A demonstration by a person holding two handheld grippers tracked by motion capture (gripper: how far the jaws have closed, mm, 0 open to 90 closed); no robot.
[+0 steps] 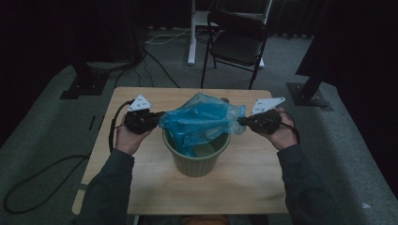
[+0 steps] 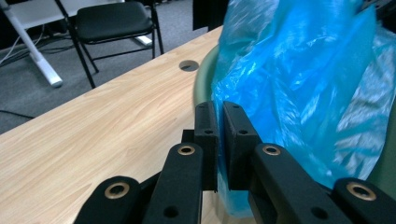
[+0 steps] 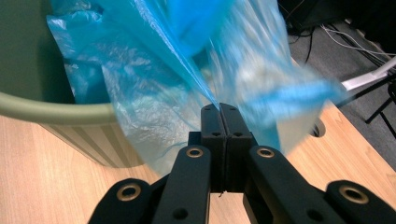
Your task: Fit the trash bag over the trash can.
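On the pale wooden table (image 1: 141,187), both the left gripper (image 1: 157,118) and right gripper (image 1: 241,121) clench the thin blue plastic bag (image 1: 202,119) between them; stretch its mouth evenly over the ribbed green bin (image 1: 196,161) beneath.

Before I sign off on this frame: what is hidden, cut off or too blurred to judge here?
- Inside of the green bin: high view, covered by the blue bag.
- Bag's far edge: right gripper view, motion-blurred.
- Left gripper pads' contact with the film: left gripper view, a thin gap shows, bag behind it.
- Bin's base: right gripper view, cut off by the jaws.

Crumpled blue plastic bag (image 1: 199,121) draped into green ribbed bin (image 1: 196,161)
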